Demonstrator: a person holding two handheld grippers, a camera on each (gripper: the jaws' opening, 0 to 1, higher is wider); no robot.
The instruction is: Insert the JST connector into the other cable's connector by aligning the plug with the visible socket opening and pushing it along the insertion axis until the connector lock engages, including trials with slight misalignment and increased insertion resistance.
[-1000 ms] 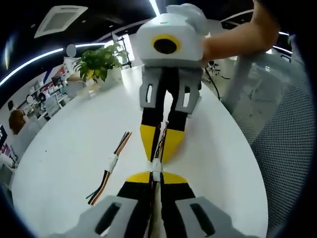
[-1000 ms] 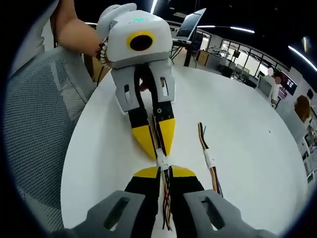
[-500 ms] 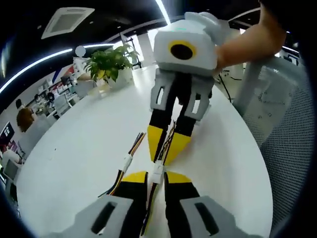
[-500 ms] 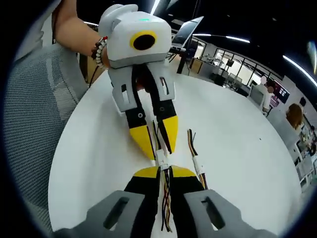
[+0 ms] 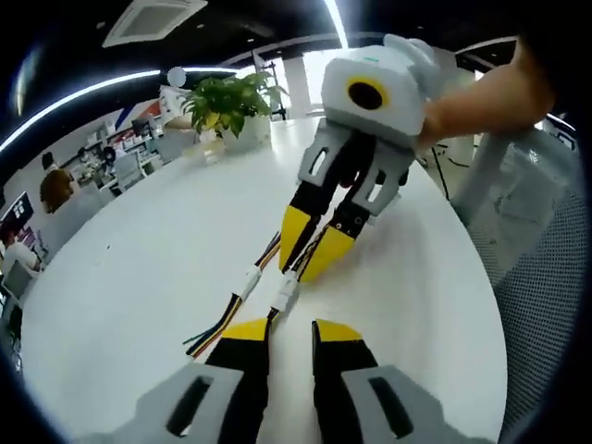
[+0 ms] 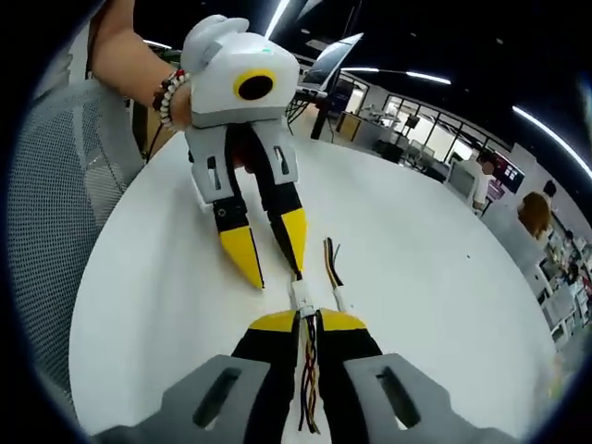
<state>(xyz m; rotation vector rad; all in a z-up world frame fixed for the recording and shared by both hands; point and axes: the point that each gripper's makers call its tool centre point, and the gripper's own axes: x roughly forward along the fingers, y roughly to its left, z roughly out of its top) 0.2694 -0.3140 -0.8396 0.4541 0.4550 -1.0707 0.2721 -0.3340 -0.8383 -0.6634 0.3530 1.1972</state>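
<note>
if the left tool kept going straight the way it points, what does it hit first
Probably the white mated connector, just ahead of the open left tool and held by the right tool. Right behind it are that tool's yellow tips. Depth is hard to judge in this fisheye view.

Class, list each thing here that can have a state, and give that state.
Left tongs: open, holding nothing.
Right tongs: shut on the cable.
White connector: at the right tongs' tips; lock unreadable.
Spare cable: lying loose on the table.
</note>
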